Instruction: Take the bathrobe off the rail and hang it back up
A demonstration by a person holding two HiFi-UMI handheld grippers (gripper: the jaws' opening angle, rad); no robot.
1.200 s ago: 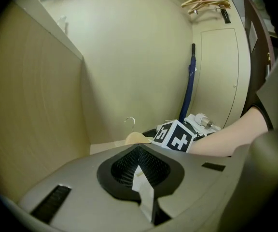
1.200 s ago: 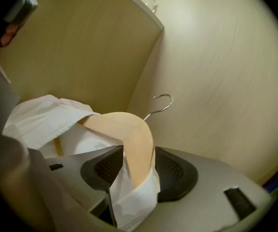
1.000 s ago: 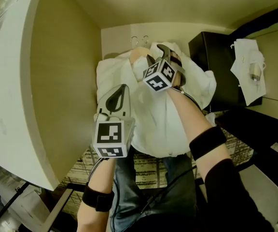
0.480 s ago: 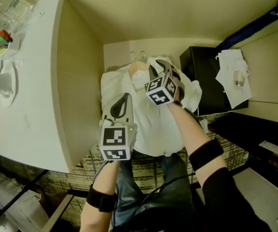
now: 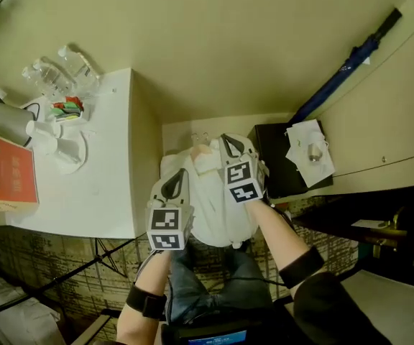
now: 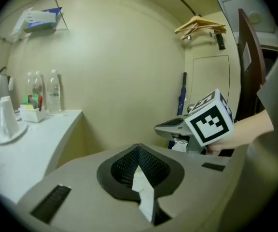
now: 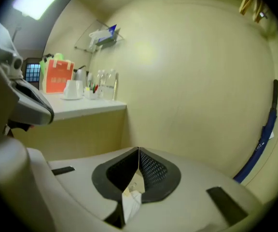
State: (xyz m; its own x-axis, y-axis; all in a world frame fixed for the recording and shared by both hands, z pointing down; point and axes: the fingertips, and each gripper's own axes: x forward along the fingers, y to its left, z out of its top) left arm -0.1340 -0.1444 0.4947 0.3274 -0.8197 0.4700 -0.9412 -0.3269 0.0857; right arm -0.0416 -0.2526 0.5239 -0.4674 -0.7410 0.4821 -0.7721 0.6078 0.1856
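My left tool [image 6: 139, 153] is fully closed, its jaws clamped on a strip of white cloth that stands up between the pads. My right tool [image 7: 139, 154] has just been closing and now sits together as well. It pinches a fold of the same white cloth, with a pale tan piece just above it that I cannot identify. From the head view I see both tools raised side by side against the cream wall, the right one a little higher, at the collar.

The bathrobe [image 5: 218, 208] hangs down from the two tools in a white bundle. It lies between the white worktop [image 5: 106, 189] on my left and a black cabinet [image 5: 275, 175] on my right, and its hem hangs above the jeans on the legs below. I cannot see it touching any rail.

A blue umbrella [image 5: 345, 69] leans against the wall behind the cabinet, and a white bag [image 5: 309, 152] lies on the cabinet's top. In the left gripper view two wooden hangers [image 6: 200, 25] hang high up near the ceiling, well apart from the tools.

At the far end of the worktop stand an orange box [image 5: 7, 172], a kettle [image 5: 6, 121], an upturned cup on a plate [image 5: 69, 152] and some water bottles [image 5: 49, 74].
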